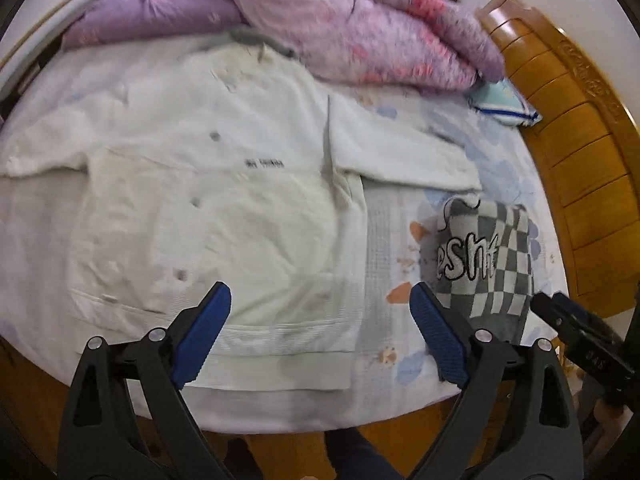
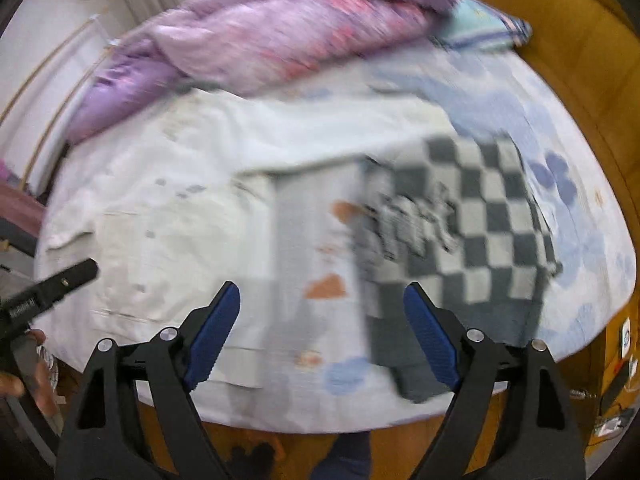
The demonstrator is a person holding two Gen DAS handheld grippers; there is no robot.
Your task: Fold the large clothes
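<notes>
A large white buttoned garment (image 1: 208, 200) lies spread flat on the bed, hem toward me, one sleeve stretched right. It also shows in the right wrist view (image 2: 168, 208), blurred. A folded grey-and-white checkered garment (image 1: 484, 256) with lettering lies to its right, also in the right wrist view (image 2: 460, 232). My left gripper (image 1: 320, 312) is open and empty above the white garment's hem. My right gripper (image 2: 322, 312) is open and empty above the sheet between the two garments; it also shows at the left wrist view's right edge (image 1: 576, 328).
A purple-pink quilt (image 1: 320, 20) is bunched at the bed's far side. A light blue pillow (image 1: 504, 104) lies by the wooden headboard (image 1: 580, 120) on the right. The bed's patterned sheet (image 1: 400, 240) ends at the near edge, with wooden floor below.
</notes>
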